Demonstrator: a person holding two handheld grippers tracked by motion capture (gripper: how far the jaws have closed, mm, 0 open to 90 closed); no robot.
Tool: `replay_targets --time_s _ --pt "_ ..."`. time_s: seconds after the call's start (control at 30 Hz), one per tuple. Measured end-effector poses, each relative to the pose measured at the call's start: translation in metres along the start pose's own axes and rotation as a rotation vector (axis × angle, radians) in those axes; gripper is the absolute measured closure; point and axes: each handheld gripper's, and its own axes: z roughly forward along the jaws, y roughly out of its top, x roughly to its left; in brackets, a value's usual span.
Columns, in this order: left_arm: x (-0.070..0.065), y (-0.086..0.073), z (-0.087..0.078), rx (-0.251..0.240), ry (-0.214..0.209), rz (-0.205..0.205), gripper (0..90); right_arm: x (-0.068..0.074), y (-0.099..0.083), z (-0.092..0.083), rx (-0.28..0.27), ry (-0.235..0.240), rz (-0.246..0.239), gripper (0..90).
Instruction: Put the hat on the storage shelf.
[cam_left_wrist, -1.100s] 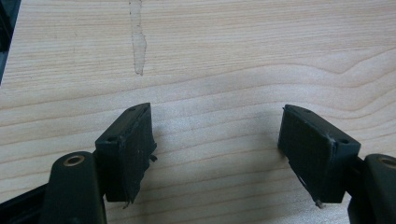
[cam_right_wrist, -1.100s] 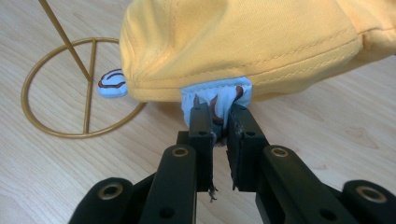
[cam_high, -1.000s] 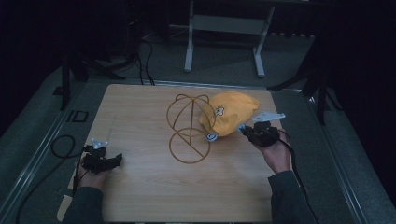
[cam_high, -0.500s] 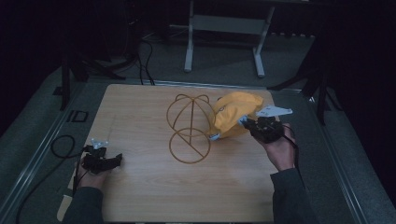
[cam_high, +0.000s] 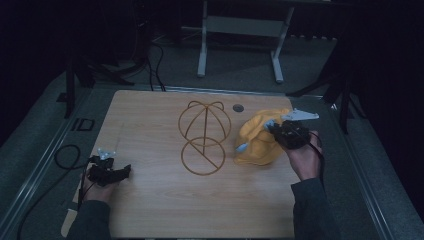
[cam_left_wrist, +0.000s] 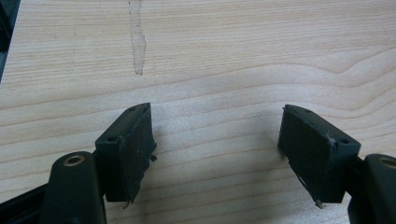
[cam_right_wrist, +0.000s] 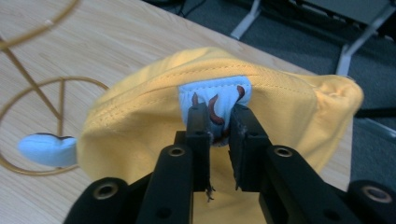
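A yellow cap (cam_high: 256, 145) hangs just above the wooden table (cam_high: 150, 210), right of a gold wire hat stand (cam_high: 205, 137). My right gripper (cam_high: 272, 129) grips it from the right. In the right gripper view its jaws (cam_right_wrist: 219, 114) pinch the pale blue label (cam_right_wrist: 215, 95) sewn on the cap (cam_right_wrist: 140, 126). The jaws have just been opening slightly, and the label is still clamped between the pads. A blue strap end (cam_right_wrist: 44, 148) dangles over the wire stand (cam_right_wrist: 46, 93). My left gripper (cam_high: 125, 171) rests open on bare wood (cam_left_wrist: 217, 135) at the table's left front.
A small round hole (cam_high: 238, 107) sits in the tabletop behind the wire stand. Beyond the table stands a white metal frame (cam_high: 240, 30). A black cable (cam_high: 65, 155) loops on the grey floor at the left.
My right gripper has lifted the cap a little and pulled it right, off the wire stand, which now stands bare. The left gripper has not moved.
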Motion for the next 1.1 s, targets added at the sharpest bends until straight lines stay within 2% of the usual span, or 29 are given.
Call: replay_targets --time_s 0.17,0.33,0.6,0.97,1.1 --pt "0.000 0.000 0.000 0.001 0.000 0.002 26.8 -0.005 -0.004 0.003 0.026 -0.009 0.006 69.8" --pt "0.000 0.000 0.000 0.000 0.000 0.001 26.8 -0.002 -0.004 0.003 0.034 -0.008 -0.016 71.0" --pt "0.000 0.000 0.000 -0.001 -0.001 0.002 26.8 0.003 -0.001 0.012 0.066 0.018 -0.045 66.9" --pt "0.000 0.000 0.000 0.000 -0.001 0.004 26.8 -0.001 0.004 0.025 0.107 0.021 -0.034 63.8" --pt "0.000 0.000 0.000 -0.001 -0.001 0.004 26.7 -0.002 0.007 0.029 0.129 0.033 -0.050 60.3"
